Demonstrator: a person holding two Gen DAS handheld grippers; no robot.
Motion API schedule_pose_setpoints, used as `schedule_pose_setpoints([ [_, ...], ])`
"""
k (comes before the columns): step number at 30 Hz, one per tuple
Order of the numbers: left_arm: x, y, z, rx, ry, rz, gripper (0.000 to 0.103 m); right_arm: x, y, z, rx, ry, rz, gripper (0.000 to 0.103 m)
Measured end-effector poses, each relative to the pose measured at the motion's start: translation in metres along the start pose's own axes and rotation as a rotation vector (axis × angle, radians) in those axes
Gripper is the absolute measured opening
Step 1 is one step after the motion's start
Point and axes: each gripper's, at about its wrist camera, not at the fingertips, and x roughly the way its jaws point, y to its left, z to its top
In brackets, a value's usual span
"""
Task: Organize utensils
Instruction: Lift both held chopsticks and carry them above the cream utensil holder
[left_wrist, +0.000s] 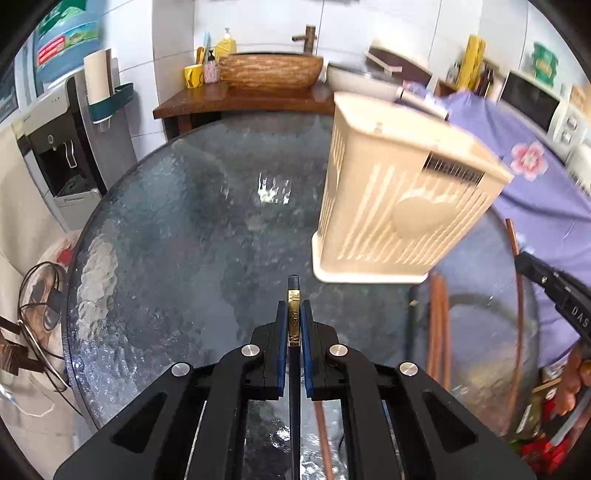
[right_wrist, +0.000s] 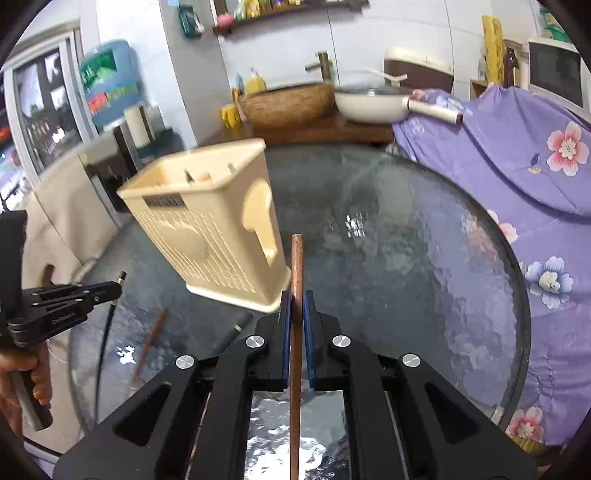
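Black gold-banded chopstick (left_wrist: 293, 314) is pinched by left gripper (left_wrist: 294, 325), brown chopstick (right_wrist: 296, 295) by right gripper (right_wrist: 296, 317); cream utensil holder (left_wrist: 399, 199) is seen upper right on glass table (left_wrist: 184, 221), loose chopsticks (left_wrist: 437, 325) beside it.

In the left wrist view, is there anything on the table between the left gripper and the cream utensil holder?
No. In the left wrist view, only bare glass table lies between the left gripper, shut on a black chopstick, and the cream utensil holder.
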Motion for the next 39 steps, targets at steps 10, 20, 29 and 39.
schedule_pose_setpoints([
  [10,-0.087,-0.011,0.016,0.027,-0.247,-0.033,0.007,-0.079,0.021,0.015,-0.021,-0.15,0.094,0.007],
  [20,-0.116,-0.016,0.021,0.06,-0.339,-0.008,0.007,-0.104,0.033,0.021,-0.058,-0.185,0.105,0.007],
  [29,-0.127,-0.011,0.032,0.051,-0.356,-0.011,0.007,-0.113,0.041,0.034,-0.098,-0.199,0.109,0.007],
  [39,-0.166,-0.027,0.081,0.051,-0.399,-0.091,0.007,-0.143,0.059,0.087,-0.112,-0.223,0.182,0.007],
])
